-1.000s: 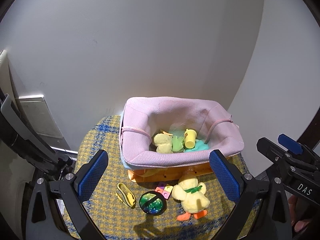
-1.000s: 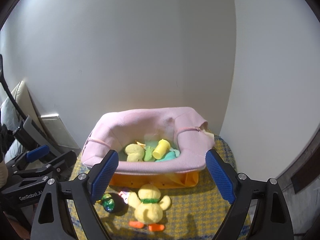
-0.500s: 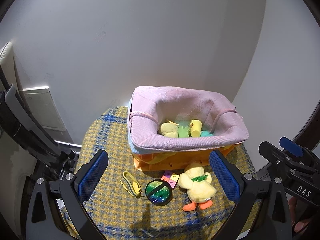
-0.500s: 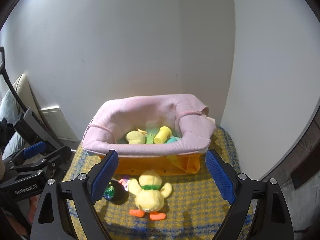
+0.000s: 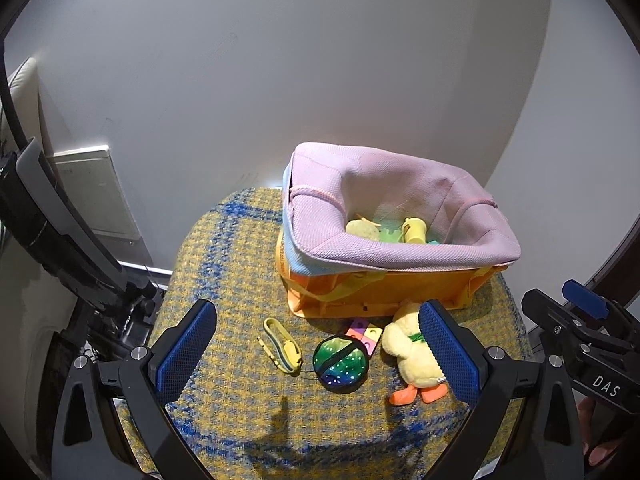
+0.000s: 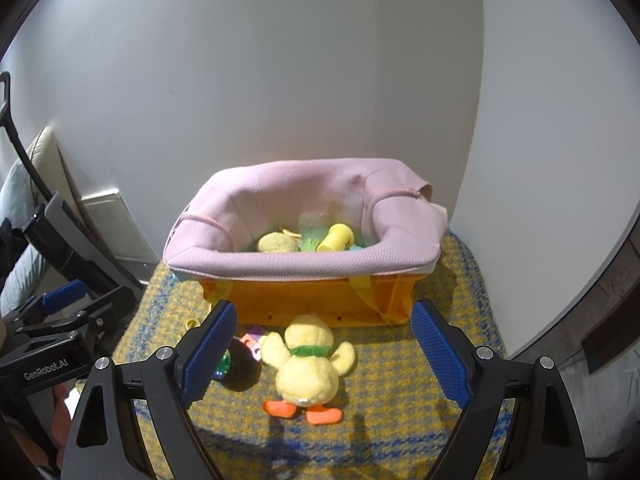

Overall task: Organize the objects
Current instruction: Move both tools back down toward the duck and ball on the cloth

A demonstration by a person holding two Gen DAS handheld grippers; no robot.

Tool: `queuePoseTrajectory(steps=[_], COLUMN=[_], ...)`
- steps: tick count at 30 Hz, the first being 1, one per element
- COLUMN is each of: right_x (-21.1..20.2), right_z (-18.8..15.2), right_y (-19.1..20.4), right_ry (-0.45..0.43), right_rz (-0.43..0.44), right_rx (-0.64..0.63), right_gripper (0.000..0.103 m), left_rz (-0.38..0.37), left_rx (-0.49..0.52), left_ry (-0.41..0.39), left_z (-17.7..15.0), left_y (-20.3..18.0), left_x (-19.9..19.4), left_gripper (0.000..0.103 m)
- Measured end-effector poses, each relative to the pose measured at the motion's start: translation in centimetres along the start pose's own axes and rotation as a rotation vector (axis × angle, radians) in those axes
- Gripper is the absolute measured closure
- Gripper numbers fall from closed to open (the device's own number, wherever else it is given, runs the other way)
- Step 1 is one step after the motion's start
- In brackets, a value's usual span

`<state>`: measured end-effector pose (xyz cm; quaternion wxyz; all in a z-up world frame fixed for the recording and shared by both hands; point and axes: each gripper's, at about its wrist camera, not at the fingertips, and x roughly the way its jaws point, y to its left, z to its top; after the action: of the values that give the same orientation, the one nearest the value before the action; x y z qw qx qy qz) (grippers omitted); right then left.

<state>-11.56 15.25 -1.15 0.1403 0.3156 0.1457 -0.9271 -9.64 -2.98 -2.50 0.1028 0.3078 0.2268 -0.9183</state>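
Note:
An orange basket with a pink fabric liner (image 5: 400, 252) (image 6: 304, 264) stands at the back of a round yellow-and-blue checked stool (image 5: 224, 412) (image 6: 400, 440). Inside lie a yellow cup (image 6: 336, 238) and small yellow and green toys. In front of it lie a yellow plush duck (image 5: 412, 360) (image 6: 308, 364), a round green sparkly pouch (image 5: 340, 362), a pink-and-yellow block (image 5: 364, 332) and a yellow clip (image 5: 282, 346). My left gripper (image 5: 316, 356) is open above the pouch. My right gripper (image 6: 324, 352) is open around the duck, above it.
White walls meet in a corner behind the stool. A white panel (image 5: 92, 192) leans on the wall at left, beside a dark stand (image 5: 60, 240). The stool's edge drops off on all sides.
Both grippers have pulled back and risen, so the basket looks farther away and more of the stool shows. Nothing was grasped or moved.

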Motion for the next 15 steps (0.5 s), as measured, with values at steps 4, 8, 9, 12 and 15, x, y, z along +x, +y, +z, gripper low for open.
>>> queuePoseTrajectory(steps=[4, 8, 9, 12, 15], right_x=[0.9, 1.7, 2.1, 2.8, 3.7], right_z=[-0.7, -1.4, -1.6, -2.0, -2.5], right_y=[0.2, 0.4, 0.5, 0.8, 1.1], right_ry=[0.021, 0.046, 0.054, 0.07, 0.087], right_rz=[-0.005, -0.015, -0.015, -0.017, -0.018], right_rx=[0.0, 0.004, 0.002, -0.007, -0.011], right_gripper=[0.014, 0.014, 0.014, 0.014, 0.014], left_rz=[0.0, 0.005, 0.006, 0.013, 0.018], left_rx=[-0.01, -0.022, -0.022, -0.025, -0.036], left_ry=[0.016, 0.033, 0.036, 0.041, 0.056], left_z=[-0.9, -1.8, -2.0, -2.7, -3.3], left_y=[0.5, 0.8, 0.9, 1.2, 1.5], left_x=[0.7, 1.4, 1.6, 2.0, 2.7], left_gripper=[0.0, 0.0, 0.0, 0.0, 0.0])
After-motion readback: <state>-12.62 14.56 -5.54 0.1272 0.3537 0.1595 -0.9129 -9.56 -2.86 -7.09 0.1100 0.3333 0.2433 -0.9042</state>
